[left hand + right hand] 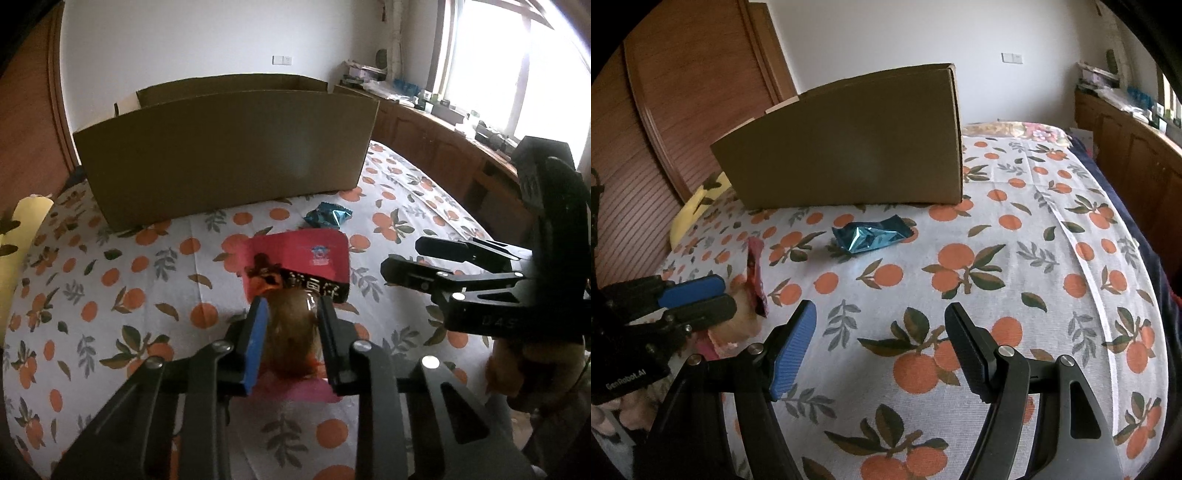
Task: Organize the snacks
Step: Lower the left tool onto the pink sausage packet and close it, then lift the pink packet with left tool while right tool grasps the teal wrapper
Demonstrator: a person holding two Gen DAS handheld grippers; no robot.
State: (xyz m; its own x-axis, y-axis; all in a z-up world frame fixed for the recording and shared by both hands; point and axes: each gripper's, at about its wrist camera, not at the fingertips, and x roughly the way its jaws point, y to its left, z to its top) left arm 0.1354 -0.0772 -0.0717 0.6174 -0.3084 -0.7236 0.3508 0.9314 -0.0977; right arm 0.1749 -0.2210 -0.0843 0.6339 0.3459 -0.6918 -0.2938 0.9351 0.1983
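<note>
My left gripper (291, 317) is shut on a red snack packet (295, 258) with a clear window, held just above the orange-print bedsheet (129, 280). In the right wrist view the same packet (757, 280) stands edge-on between the left gripper's (726, 295) fingers. A crumpled blue foil packet (327, 216) (868, 236) lies on the sheet in front of a large open cardboard box (221, 158) (849, 147). My right gripper (881, 310) (402, 254) hovers open over the sheet to the right of the left one, nothing between its fingers.
A yellow pillow (22, 229) (690, 206) lies at the bed's left edge beside a wooden wardrobe (683, 110). A wooden cabinet (443, 147) with cluttered top runs under the window on the right. The bed's right edge (1137, 221) drops off.
</note>
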